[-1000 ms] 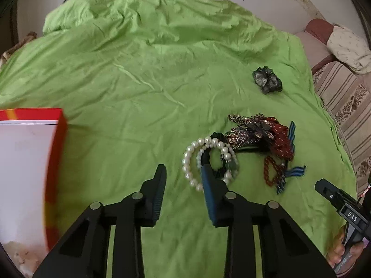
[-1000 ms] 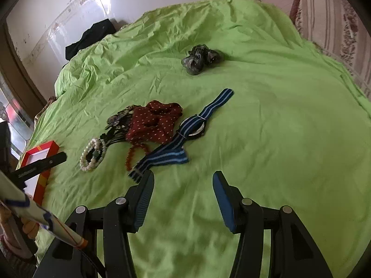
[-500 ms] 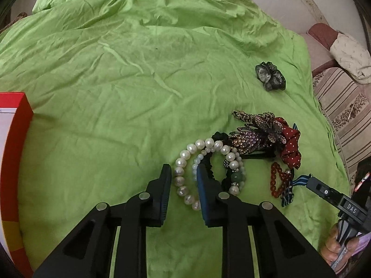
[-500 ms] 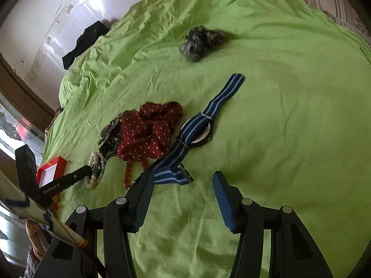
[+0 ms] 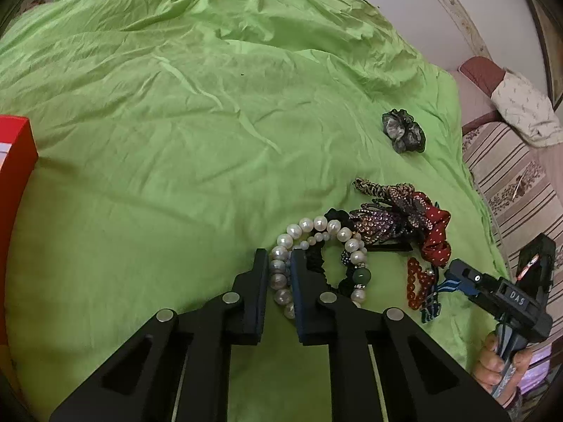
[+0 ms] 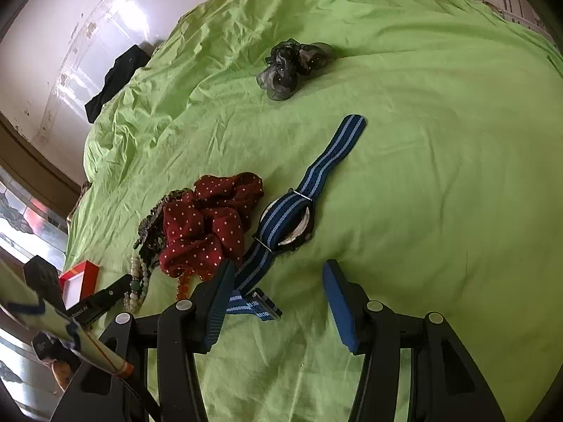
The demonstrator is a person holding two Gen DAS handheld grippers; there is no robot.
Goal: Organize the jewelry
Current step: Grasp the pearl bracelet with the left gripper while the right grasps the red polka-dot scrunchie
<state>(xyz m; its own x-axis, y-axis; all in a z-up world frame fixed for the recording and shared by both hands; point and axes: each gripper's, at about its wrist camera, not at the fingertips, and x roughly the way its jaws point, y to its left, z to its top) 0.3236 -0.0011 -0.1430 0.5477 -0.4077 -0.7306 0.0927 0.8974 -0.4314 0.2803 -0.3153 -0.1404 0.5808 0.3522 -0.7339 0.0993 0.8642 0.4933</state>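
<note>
A white pearl bracelet [image 5: 318, 227] lies on the green bedsheet [image 5: 176, 123] in a heap of jewelry. My left gripper [image 5: 278, 263] is shut on its near side, with pearls between the fingers. Beside it lie a jewelled hair clip [image 5: 380, 218], a red dotted scrunchie [image 6: 207, 225], an orange bead bracelet [image 5: 417, 283] and a blue striped watch [image 6: 288, 219]. My right gripper [image 6: 276, 281] is open and empty just in front of the watch strap. The pearls also show in the right wrist view [image 6: 135, 286].
A red and white box [image 5: 14, 161] stands at the left edge; it also shows in the right wrist view [image 6: 79, 279]. A dark sheer scrunchie [image 5: 404, 133] lies apart, farther back. A striped sofa [image 5: 520, 183] borders the bed on the right.
My left gripper moved forward over the pearl bracelet and closed on it. My right gripper moved closer to the watch and stayed open.
</note>
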